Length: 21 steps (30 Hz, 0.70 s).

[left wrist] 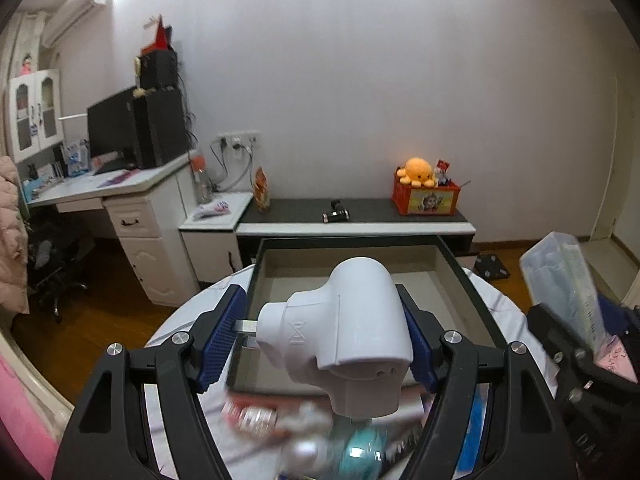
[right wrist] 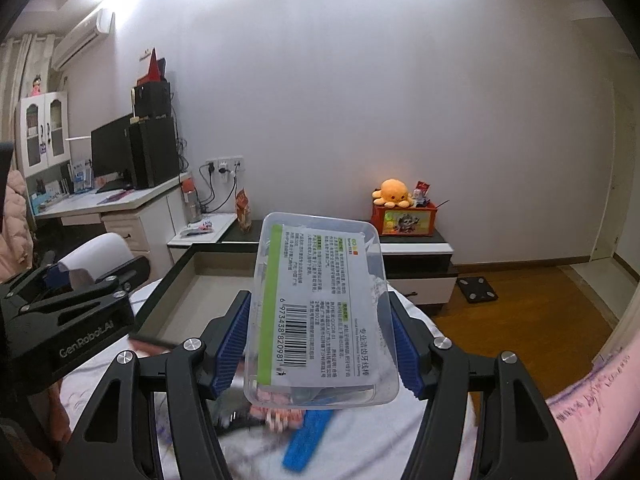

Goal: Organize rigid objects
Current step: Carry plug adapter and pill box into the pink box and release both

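Both grippers carry an item above the table, just short of the open box.

The left gripper (left wrist: 326,336) pinches a white plug adapter (left wrist: 346,332) between its blue pads (left wrist: 222,336), metal prongs pointing toward the left pad, and holds it over the near edge of the dark-rimmed cardboard box (left wrist: 460,268). The right gripper (right wrist: 322,346) clamps a clear plastic floss-pick case (right wrist: 320,312) (label and barcode facing the camera) by its long sides, raised in front of the box's (right wrist: 168,280) right half. In the left view the case (left wrist: 568,280) shows to the right of the box; in the right view the adapter (right wrist: 98,258) shows at the box's left. Small items lie blurred on the white table (left wrist: 176,320) on the near side of the box, among them a blue strip (right wrist: 306,438); what they are cannot be told.
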Motion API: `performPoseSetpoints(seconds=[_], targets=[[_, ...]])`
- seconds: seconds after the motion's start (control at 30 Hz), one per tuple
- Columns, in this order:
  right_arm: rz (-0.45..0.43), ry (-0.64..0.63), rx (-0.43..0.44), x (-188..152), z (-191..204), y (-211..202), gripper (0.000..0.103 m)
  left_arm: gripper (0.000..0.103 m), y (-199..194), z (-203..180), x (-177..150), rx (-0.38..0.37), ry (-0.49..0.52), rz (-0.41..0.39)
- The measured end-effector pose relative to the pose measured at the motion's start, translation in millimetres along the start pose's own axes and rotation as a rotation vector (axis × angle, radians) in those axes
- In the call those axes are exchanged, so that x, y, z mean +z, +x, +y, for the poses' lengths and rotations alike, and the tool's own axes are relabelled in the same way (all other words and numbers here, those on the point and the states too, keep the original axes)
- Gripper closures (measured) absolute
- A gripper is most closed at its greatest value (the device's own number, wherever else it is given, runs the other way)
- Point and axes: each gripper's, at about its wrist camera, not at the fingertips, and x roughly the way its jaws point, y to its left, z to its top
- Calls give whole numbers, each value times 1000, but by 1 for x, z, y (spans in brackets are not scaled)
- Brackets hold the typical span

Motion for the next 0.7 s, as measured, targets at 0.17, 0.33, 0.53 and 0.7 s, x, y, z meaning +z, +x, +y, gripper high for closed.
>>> performPoseSetpoints(seconds=[0.17, 0.33, 0.53, 0.7], targets=[[85, -12, 3, 8, 5, 63, 37, 29, 67, -1, 4, -8, 0, 141], [193, 0, 7, 1, 5, 113, 37, 29, 110, 0, -10, 11, -6, 272], [289, -33, 9, -16, 11, 138, 37, 29, 131, -6, -21, -1, 16, 347], [305, -74, -59, -17, 12, 141, 25, 11, 137, -4, -21, 32, 15, 386]])
